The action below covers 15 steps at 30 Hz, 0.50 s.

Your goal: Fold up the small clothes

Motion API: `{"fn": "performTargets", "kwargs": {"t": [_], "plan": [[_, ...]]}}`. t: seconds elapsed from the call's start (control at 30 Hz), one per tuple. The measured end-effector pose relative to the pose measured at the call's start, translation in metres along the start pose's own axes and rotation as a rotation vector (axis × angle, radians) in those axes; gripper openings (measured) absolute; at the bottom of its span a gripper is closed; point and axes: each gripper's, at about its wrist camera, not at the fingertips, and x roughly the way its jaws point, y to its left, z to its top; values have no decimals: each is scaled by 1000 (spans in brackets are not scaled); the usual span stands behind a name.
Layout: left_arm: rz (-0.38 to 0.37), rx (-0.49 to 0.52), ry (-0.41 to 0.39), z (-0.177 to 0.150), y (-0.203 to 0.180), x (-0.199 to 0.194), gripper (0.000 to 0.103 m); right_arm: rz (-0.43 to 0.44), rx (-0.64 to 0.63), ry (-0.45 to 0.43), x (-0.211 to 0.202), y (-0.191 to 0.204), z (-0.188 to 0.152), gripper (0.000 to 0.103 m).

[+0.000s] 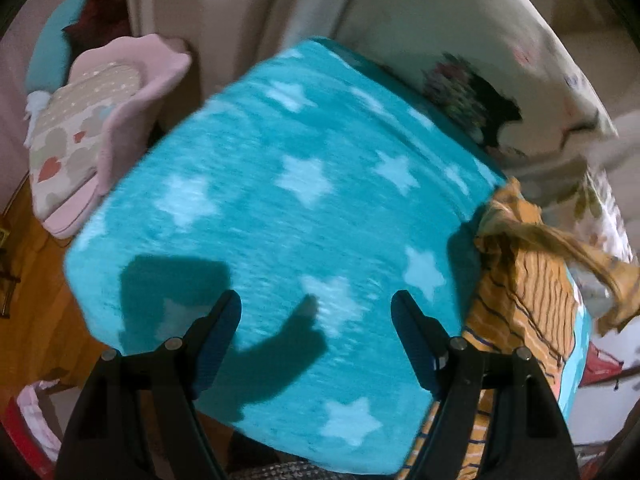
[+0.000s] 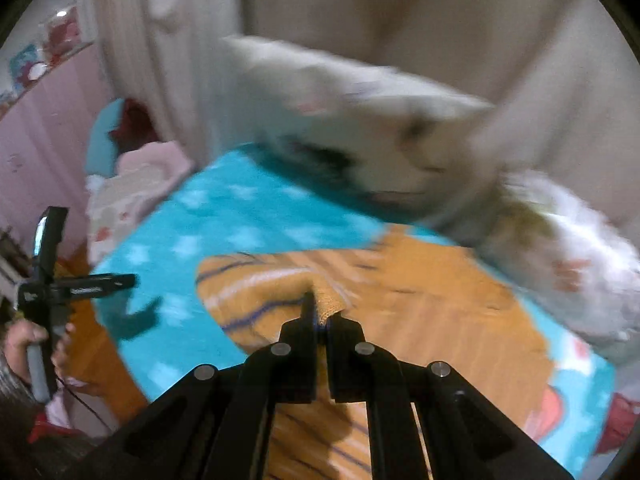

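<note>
A small orange garment (image 2: 420, 304) with dark blue stripes lies on a teal blanket (image 2: 248, 216) with pale stars. My right gripper (image 2: 322, 312) is shut on a pinched fold of this orange cloth and holds it lifted above the rest. In the left wrist view the orange garment (image 1: 520, 280) lies bunched at the blanket's (image 1: 280, 208) right side. My left gripper (image 1: 316, 312) hangs open over bare blanket, left of the garment, with nothing between its fingers. The right wrist view shows that left gripper (image 2: 124, 280) at the far left, held by a hand (image 2: 24, 340).
White printed bedding (image 2: 380, 132) is piled along the far and right sides of the blanket. A pink cushion with a patterned pillow (image 1: 92, 128) stands at the left, beyond the blanket's edge. Wooden floor (image 1: 36, 280) shows at the lower left. Beige curtains (image 1: 248, 8) hang behind.
</note>
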Motion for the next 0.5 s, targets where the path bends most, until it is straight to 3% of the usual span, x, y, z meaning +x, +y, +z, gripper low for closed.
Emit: {"fn": "performTargets", "kwargs": {"t": [0.13, 0.27, 0.4, 0.5], "plan": [[-5, 45, 28, -16, -36, 10, 76, -177, 84, 74, -3, -96, -33, 4], [-3, 84, 45, -33, -66, 14, 76, -286, 216, 203, 38, -181, -78, 4], [15, 108, 57, -51, -92, 17, 76, -279, 366, 322, 95, -241, -124, 7], [30, 117, 52, -64, -106, 15, 76, -238, 486, 296, 98, -276, -144, 13]]}}
